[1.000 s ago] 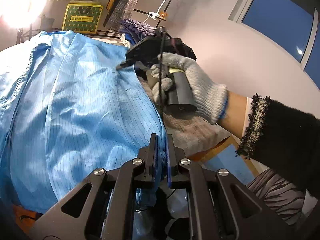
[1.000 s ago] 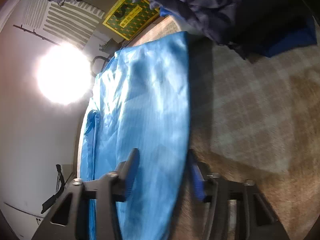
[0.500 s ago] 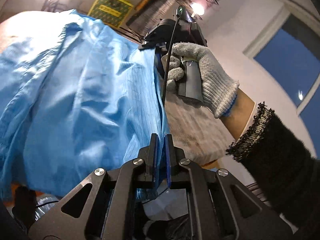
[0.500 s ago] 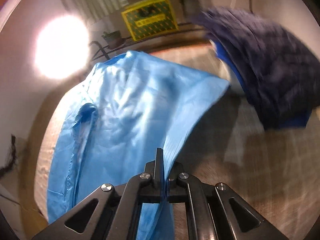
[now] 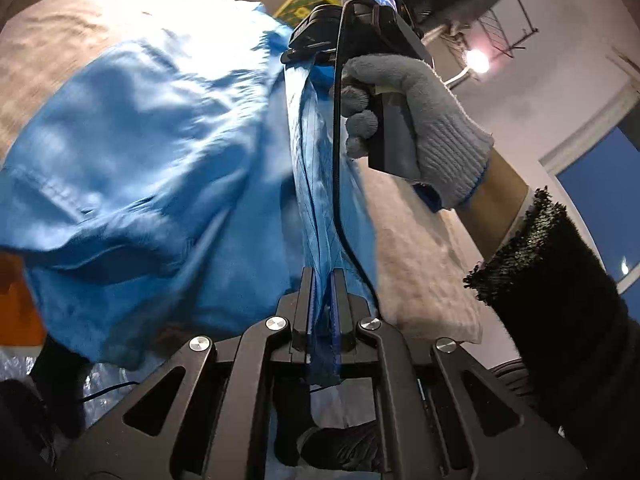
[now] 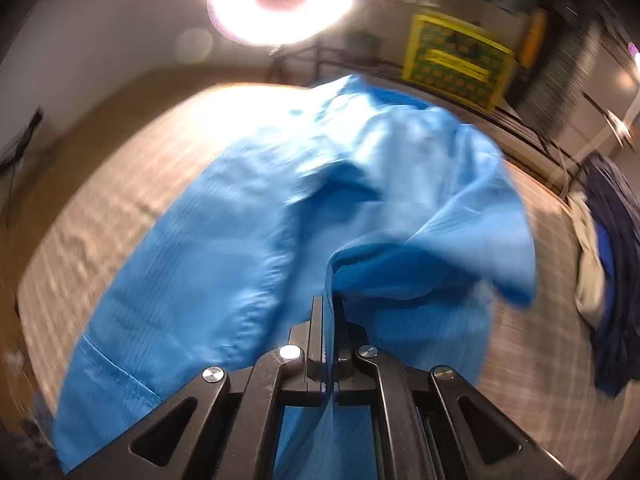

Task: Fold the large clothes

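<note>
A large light blue pinstriped garment (image 5: 152, 152) lies partly spread on a beige checked cloth-covered table (image 6: 120, 184). My left gripper (image 5: 322, 280) is shut on the garment's near edge, cloth bunched between its pads. My right gripper (image 6: 329, 308) is shut on another part of the edge of the blue garment (image 6: 248, 240), lifted and carried over the rest of it. In the left wrist view the right gripper (image 5: 304, 54), held by a grey-gloved hand (image 5: 420, 120), pinches the taut cloth edge high above the table.
A pile of dark blue and white clothes (image 6: 612, 264) lies at the table's right end. A yellow-green box (image 6: 456, 60) and wire racks stand behind the table. A bright ring lamp (image 6: 280, 0) glares at the back. A black sleeve (image 5: 560, 320) is at the right.
The right gripper closed on the garment's edge, then lifted it and swung it across over the rest. The left gripper, still shut on the cloth, moved sideways and rolled.
</note>
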Tool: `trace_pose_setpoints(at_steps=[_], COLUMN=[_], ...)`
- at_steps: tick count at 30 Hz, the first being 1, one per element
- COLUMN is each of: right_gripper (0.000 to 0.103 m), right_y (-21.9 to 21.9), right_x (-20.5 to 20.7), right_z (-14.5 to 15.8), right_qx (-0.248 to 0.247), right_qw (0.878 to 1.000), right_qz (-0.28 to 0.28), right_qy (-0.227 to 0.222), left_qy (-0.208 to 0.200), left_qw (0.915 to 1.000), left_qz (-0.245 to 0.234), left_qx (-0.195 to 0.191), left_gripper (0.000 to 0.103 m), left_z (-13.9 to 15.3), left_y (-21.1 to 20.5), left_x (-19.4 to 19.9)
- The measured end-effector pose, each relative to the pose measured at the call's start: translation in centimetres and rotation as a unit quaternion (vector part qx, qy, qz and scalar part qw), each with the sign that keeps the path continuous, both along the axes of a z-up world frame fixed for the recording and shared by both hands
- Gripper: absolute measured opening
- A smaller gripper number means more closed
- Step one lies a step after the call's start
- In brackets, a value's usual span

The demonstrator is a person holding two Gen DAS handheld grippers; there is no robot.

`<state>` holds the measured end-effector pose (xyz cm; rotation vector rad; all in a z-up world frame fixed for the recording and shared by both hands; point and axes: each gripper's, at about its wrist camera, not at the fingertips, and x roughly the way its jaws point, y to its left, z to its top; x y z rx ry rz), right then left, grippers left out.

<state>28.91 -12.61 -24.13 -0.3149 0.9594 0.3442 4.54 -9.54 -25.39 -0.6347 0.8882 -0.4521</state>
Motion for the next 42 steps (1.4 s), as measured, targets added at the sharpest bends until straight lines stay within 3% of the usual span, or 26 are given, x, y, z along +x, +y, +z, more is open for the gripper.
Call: trace_pose_setpoints(at_steps=[2,5,6,7,11,13,16,20,24,29,30,31,33,37,40,42], right_gripper=[0.0,0.011,0.024,0.031,0.035,0.043,0.043,0.043,0.043,0.043,0.034,0.012,0.0,0.0,0.0,0.0], right_y=[1.3,1.2,0.6,-0.1,-6.1,-9.8,-15.7,-20.5,-20.3,-18.5,-18.2,-18.3,-18.5,-18.8,-16.6,-13.8], right_x=[-0.1,-0.4,-0.5,-0.7,-1.6,-1.3,0.7,3.9,6.3,8.3,8.6,8.8,9.1,9.5,11.1,12.7], right_z=[-1.3,-1.8,-1.5,-1.0,2.4,3.2,2.8,0.1,-1.7,-3.6,-3.9,-4.2,-3.5,1.3,4.5,5.7], right_qx=[-0.02,-0.014,0.005,0.032,0.151,0.196,0.242,0.303,0.337,0.296,0.293,0.293,0.303,0.328,0.314,0.279], right_qw=[1.0,0.999,0.998,0.997,0.985,0.978,0.966,0.938,0.924,0.937,0.938,0.938,0.934,0.932,0.942,0.955], right_qz=[0.014,0.036,0.043,0.051,0.059,0.028,-0.061,-0.141,-0.145,-0.137,-0.138,-0.137,-0.142,-0.136,-0.113,-0.095], right_qy=[0.007,0.029,0.04,0.053,0.063,0.059,0.061,0.092,0.109,0.123,0.125,0.126,0.121,0.069,0.04,0.027], left_qy=[0.005,0.007,0.007,0.007,0.01,0.012,0.01,-0.001,-0.005,0.009,0.01,0.012,0.014,0.018,0.018,0.021], left_qw=[1.0,1.0,1.0,1.0,0.9999,0.9999,0.9999,0.9998,0.9996,0.9998,0.9998,0.9998,0.9999,0.9997,0.9995,0.9993], left_qz=[0.002,-0.002,-0.003,-0.003,-0.003,-0.002,-0.001,-0.007,-0.011,-0.01,-0.01,-0.01,-0.009,-0.01,-0.006,-0.002], left_qx=[0.002,0.007,0.006,0.006,0.002,0.0,0.004,0.017,0.024,0.016,0.014,0.011,0.002,-0.014,-0.023,-0.031], left_gripper=[0.005,0.004,0.004,0.004,0.004,0.004,0.004,0.004,0.004,0.004,0.004,0.004,0.004,0.004,0.004,0.004], left_z=[-0.4,-0.7,-0.8,-0.8,-1.2,-1.3,-1.2,-0.7,-0.5,-0.9,-1.0,-1.0,-1.0,-1.0,-0.9,-1.0], left_y=[0.4,0.3,0.2,0.1,0.0,0.0,-0.2,-0.7,-1.0,-1.1,-1.1,-1.0,-0.8,-0.6,0.0,0.5], left_x=[-0.3,-0.5,-0.4,-0.3,0.0,0.3,0.3,0.6,0.8,1.4,1.5,1.5,1.5,1.8,2.0,2.2])
